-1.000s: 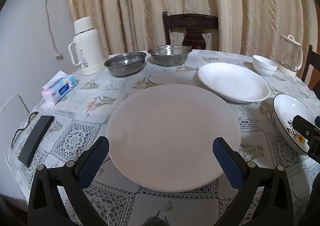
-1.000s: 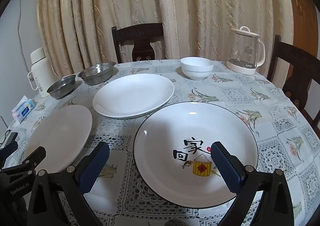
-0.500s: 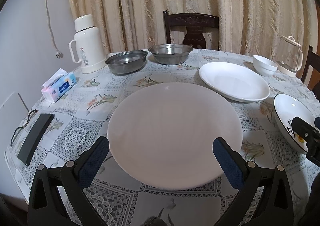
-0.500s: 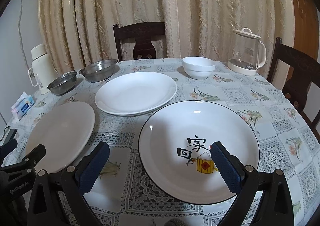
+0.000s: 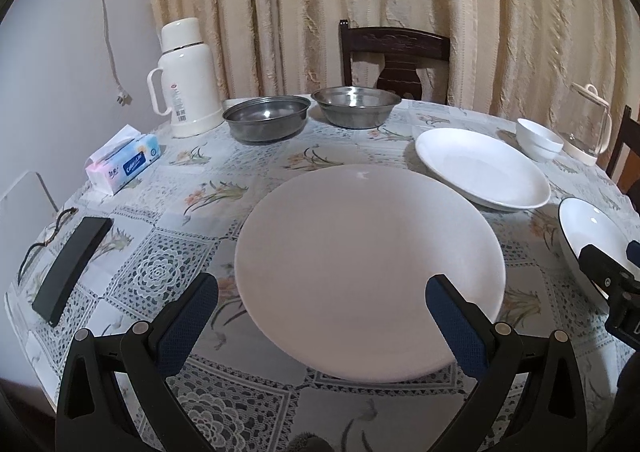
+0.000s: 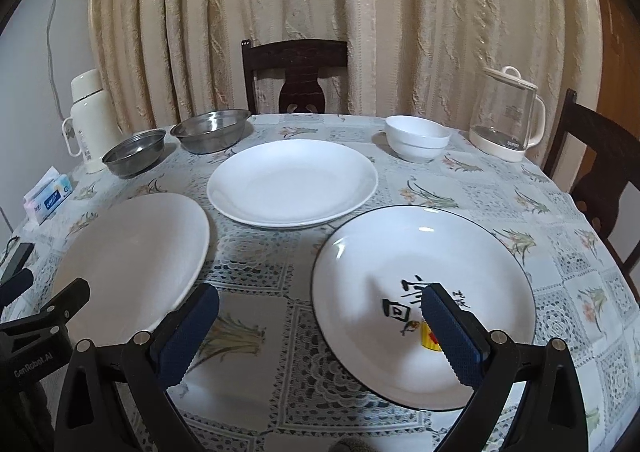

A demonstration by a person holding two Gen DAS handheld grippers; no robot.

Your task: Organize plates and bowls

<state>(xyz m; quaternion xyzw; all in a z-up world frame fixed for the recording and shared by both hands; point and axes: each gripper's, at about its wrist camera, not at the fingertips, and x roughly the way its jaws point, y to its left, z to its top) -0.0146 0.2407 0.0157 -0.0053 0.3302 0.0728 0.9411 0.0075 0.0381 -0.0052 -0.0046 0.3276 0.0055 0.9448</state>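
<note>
Both sets of jaws are spread wide with nothing in them. The left gripper hangs over the near edge of a plain matte white plate; the right gripper is off the left rim of the black-rimmed plate, which has Chinese characters and a small red-yellow picture printed on it. "GenRobot.AI" shows on the left gripper's body in the right view. Behind them on the table sit a glossy white plate, stacked white bowls, two steel bowls, a "SUPOR" glass kettle, a thermos, a tissue pack and a black remote.
</note>
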